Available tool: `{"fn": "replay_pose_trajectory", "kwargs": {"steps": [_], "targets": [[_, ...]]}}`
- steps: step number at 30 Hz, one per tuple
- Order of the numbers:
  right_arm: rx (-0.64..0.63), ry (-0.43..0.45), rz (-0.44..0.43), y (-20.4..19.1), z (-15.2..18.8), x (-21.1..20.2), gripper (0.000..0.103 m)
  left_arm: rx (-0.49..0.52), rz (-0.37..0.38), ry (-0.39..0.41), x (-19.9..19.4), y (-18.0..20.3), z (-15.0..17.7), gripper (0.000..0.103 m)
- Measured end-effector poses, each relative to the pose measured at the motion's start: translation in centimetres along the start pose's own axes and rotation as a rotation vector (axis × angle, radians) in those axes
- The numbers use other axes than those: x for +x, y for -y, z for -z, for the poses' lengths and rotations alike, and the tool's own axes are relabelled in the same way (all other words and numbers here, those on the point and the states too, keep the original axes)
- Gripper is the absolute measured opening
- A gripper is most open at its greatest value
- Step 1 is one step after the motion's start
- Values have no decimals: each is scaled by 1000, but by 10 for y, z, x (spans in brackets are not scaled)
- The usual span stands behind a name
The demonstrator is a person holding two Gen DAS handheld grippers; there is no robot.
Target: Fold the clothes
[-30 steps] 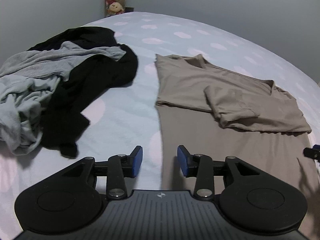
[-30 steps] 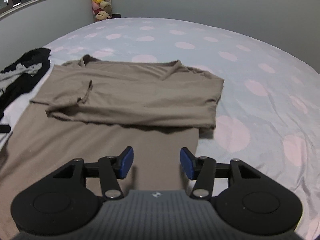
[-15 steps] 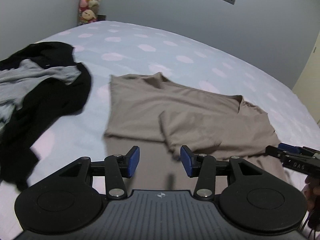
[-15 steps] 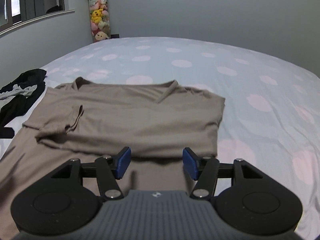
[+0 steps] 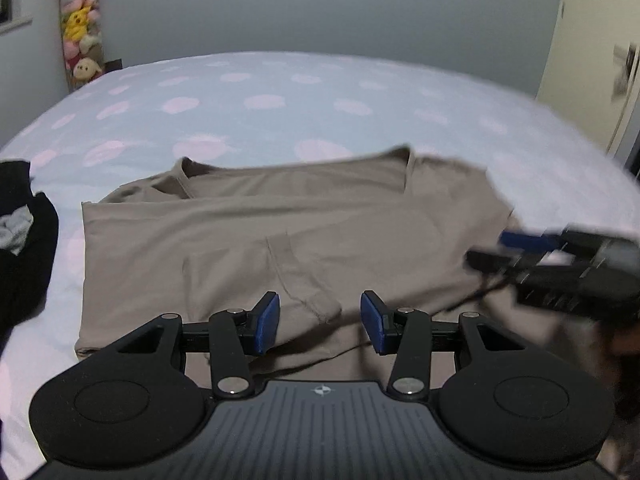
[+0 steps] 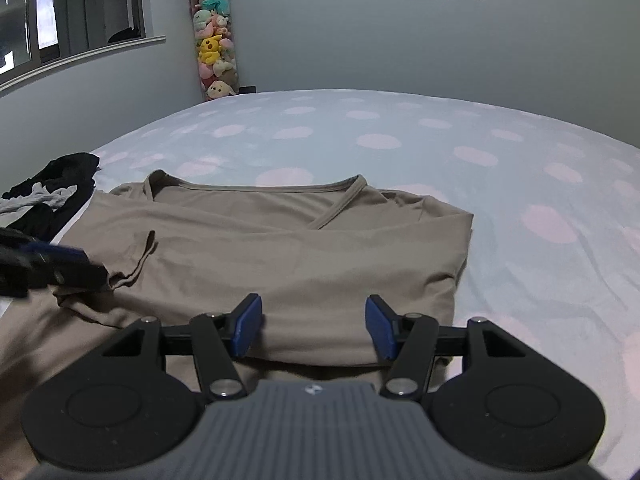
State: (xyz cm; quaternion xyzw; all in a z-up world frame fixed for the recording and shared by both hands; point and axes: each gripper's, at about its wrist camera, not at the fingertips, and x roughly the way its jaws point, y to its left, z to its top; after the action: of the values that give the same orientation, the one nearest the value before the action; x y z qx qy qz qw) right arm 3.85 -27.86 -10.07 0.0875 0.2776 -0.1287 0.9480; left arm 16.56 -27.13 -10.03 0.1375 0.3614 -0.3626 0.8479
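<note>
A tan V-neck shirt lies flat on the bed, its sleeves turned in over the chest and its lower part running toward me. My left gripper hovers open over the shirt's near fold, just past the folded sleeve end, with nothing between its blue pads. In the right wrist view the same shirt fills the middle, and my right gripper stands open above its near right fold, also empty. Each gripper shows blurred in the other's view: the right gripper over the shirt's right side, the left gripper by the left sleeve.
The bed has a pale blue sheet with pink dots. A heap of black and grey clothes lies left of the shirt, also visible as a dark pile. A tube of plush toys stands in the far corner beside a window.
My left gripper has swung right, from the shirt's left edge to over its middle, and the dark heap has slid to the frame edge. The right gripper has edged forward to the near fold.
</note>
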Motion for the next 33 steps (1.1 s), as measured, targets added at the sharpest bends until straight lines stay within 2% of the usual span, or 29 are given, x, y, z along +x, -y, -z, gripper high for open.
{"fn": "replay_pose_trajectory", "kwargs": {"steps": [1, 3, 5, 7, 10, 13, 16, 20, 21, 25, 29, 33], "targets": [[7, 1, -3, 2, 0, 0, 61, 3, -20, -7, 1, 1, 0, 37], [21, 2, -8, 5, -1, -1, 61, 10, -61, -21, 4, 2, 1, 12], [30, 1, -8, 7, -1, -2, 61, -21, -83, 8, -6, -5, -1, 5], [36, 3, -13, 7, -2, -3, 61, -70, -111, 48, -21, -16, -2, 4], [41, 6, -22, 5, -3, -6, 61, -147, -165, 79, -42, -34, 2, 4], [37, 9, -29, 2, -3, -8, 61, -220, -234, 73, -53, -52, 12, 4], [30, 16, -36, -1, -3, -11, 61, -316, -297, 110, -62, -70, 25, 4], [24, 17, -36, -5, 0, -11, 61, -469, -340, 124, -69, -95, 38, 9], [21, 13, -34, -6, 1, -9, 61, -484, -363, 112, -68, -98, 41, 15], [22, -4, -42, -9, 4, -7, 61, -487, -475, 63, -69, -105, 49, 17], [16, 3, -50, -10, 4, -8, 61, -525, -512, 69, -83, -114, 59, 25], [24, 10, -51, -8, 3, -8, 61, -522, -512, 85, -92, -116, 56, 30]]}}
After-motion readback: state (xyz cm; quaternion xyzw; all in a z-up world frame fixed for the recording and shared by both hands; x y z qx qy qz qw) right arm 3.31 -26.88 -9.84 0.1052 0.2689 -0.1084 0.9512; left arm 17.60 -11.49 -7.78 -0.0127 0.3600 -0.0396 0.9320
